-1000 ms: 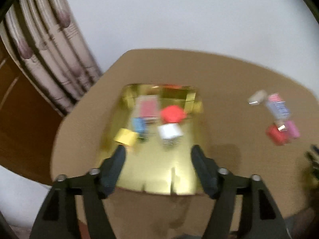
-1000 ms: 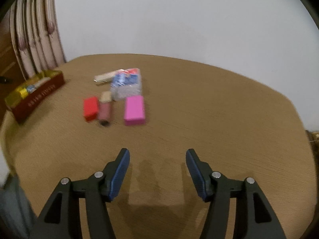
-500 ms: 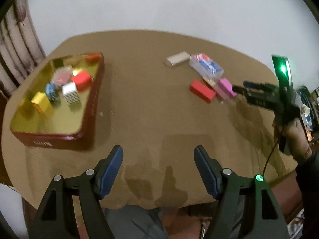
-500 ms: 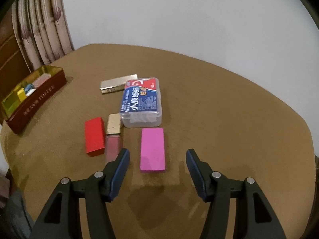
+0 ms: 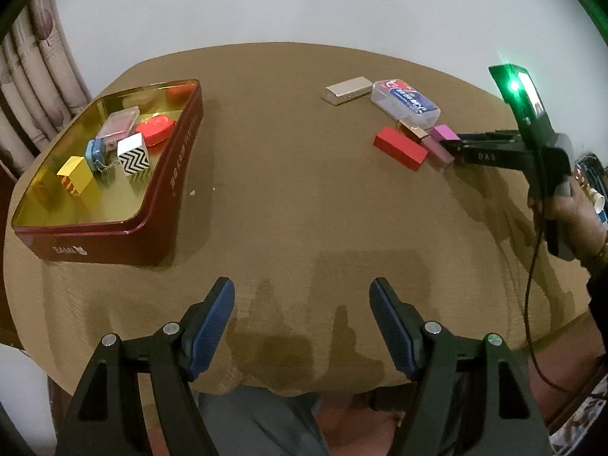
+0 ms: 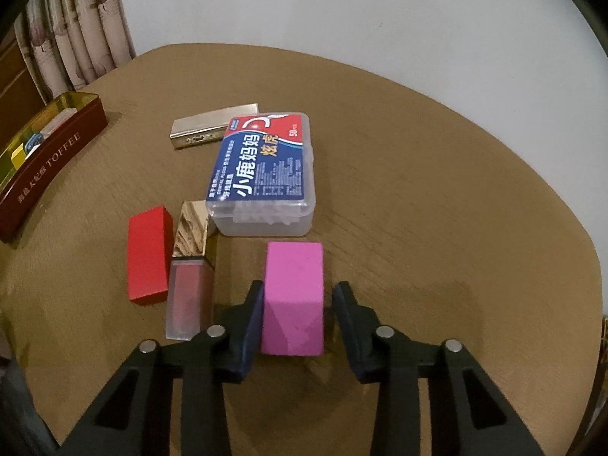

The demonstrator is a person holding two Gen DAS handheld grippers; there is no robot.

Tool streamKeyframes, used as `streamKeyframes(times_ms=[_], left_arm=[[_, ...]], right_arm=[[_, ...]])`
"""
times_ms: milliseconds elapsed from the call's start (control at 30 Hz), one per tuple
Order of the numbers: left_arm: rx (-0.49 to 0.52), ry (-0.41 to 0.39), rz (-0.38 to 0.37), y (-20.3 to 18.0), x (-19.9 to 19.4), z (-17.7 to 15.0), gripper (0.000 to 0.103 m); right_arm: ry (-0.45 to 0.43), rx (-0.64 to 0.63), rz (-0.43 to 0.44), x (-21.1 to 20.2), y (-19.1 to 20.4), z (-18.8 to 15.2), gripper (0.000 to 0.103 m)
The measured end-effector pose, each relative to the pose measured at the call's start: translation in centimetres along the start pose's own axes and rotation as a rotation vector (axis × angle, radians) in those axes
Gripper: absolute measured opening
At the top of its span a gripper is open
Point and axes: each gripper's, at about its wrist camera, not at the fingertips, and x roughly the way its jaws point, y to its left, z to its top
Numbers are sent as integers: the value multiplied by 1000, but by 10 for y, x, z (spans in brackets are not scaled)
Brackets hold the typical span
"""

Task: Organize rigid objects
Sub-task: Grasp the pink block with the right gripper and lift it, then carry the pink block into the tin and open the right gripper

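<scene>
Straddling: the right gripper (image 6: 297, 313) has its fingers on either side of the pink block (image 6: 293, 296); the left pad touches the block's side, a narrow gap shows at the right pad, so the claw is narrowed but not clamped.
Pink block: lying on the brown table (image 6: 437, 197), just in front of the clear floss box (image 6: 264, 174).
Lipstick tube (image 6: 189, 273): just left of the pink block, its gold cap beside the floss box.
Red block (image 6: 148, 252): touching the lipstick tube's left side.
Gold case (image 6: 212, 125): behind the floss box, at its left corner.
Left gripper (image 5: 302, 323): wide apart, holding nothing, over the table's near edge, well apart from the floss box.
Toffee tin (image 5: 114, 174): far left of the floss box, holding a yellow cube (image 5: 75, 174), a zigzag cube (image 5: 133, 154) and a red case (image 5: 155, 129).
</scene>
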Motion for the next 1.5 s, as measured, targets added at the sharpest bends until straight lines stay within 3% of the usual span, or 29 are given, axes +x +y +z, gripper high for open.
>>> streamKeyframes(times_ms=[67,267,433,600,833,967,1167,1367,1500], left_arm=[[-1,-9,7,1,0,-2,70],[-37,-30,11,11,-8,-9,70],[-65,-41,39,26,-17,-21,70],[-114,-20,71,51,-24,-40,70],[-215,-16,113,94,-36,-60,70],[-263,-22,150,117,-42,-67,70],[-304,-48,176,140,-51,-73,70],[-311,-45,143,150,-50,-75,70],[-296,-42,146,147,-47,-75,70]], right_arm=[[5,-13,-15,-1,4,0,30],[-12,17,-70,-8,9,-7,30],[-45,78,-45,-38,7,-18,30],[-109,70,62,-79,38,0,30],[-174,-60,340,-117,156,65,30],[-138,-145,466,-106,242,100,30],[-18,-265,504,-64,338,117,30],[76,-298,484,-26,354,119,30],[105,-316,421,-1,361,130,30]])
